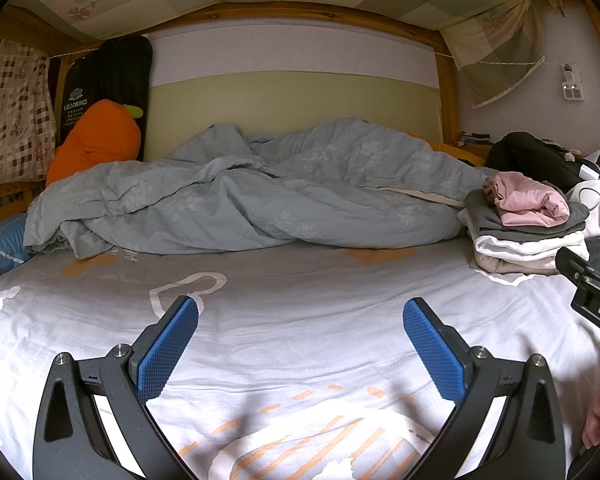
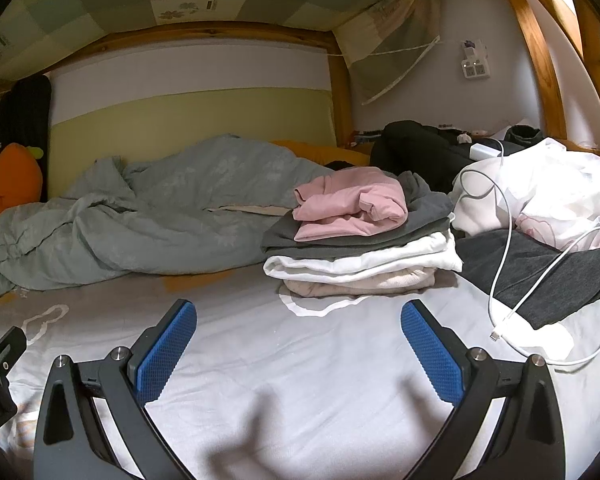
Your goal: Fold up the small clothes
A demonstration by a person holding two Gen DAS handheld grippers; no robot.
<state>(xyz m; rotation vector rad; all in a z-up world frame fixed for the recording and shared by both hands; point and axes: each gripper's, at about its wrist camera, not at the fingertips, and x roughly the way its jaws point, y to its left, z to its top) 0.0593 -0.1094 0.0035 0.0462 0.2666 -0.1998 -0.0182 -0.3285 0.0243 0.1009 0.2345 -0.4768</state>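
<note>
White printed sheet (image 1: pixel 300 288) covers the bed we are working on, under a wooden bunk frame with a checked cloth overhead. We take the stack (image 2: pixel 360 248) as our landmark. It sits on the sheet ahead of our right gripper (image 2: pixel 298 344) and well to the right of our left gripper (image 1: pixel 300 344).

We count four garments in it: a beige one at the bottom, a white one, a grey one, and a pink top (image 2: pixel 350 208) on the very top. The lower three lie flat and squared. The pink one is only loosely bundled, so we judge it either just set down or still needing a proper fold.

Left of the stack, a grey-blue duvet (image 1: pixel 239 192) is bunched against the far side, probably pushed back to free the sheet as a folding area. Right of the stack lie a dark cloth (image 2: pixel 540 264), a white bag (image 2: pixel 548 188) and one white cable (image 2: pixel 508 240) that loops down onto the sheet. Far left of the stack stands one orange plush (image 1: pixel 95 140).

Both grippers hover low over bare sheet with jaws spread wide, and neither has hold of anything. We judge they are between garments, and the cable near the right gripper could snag.
</note>
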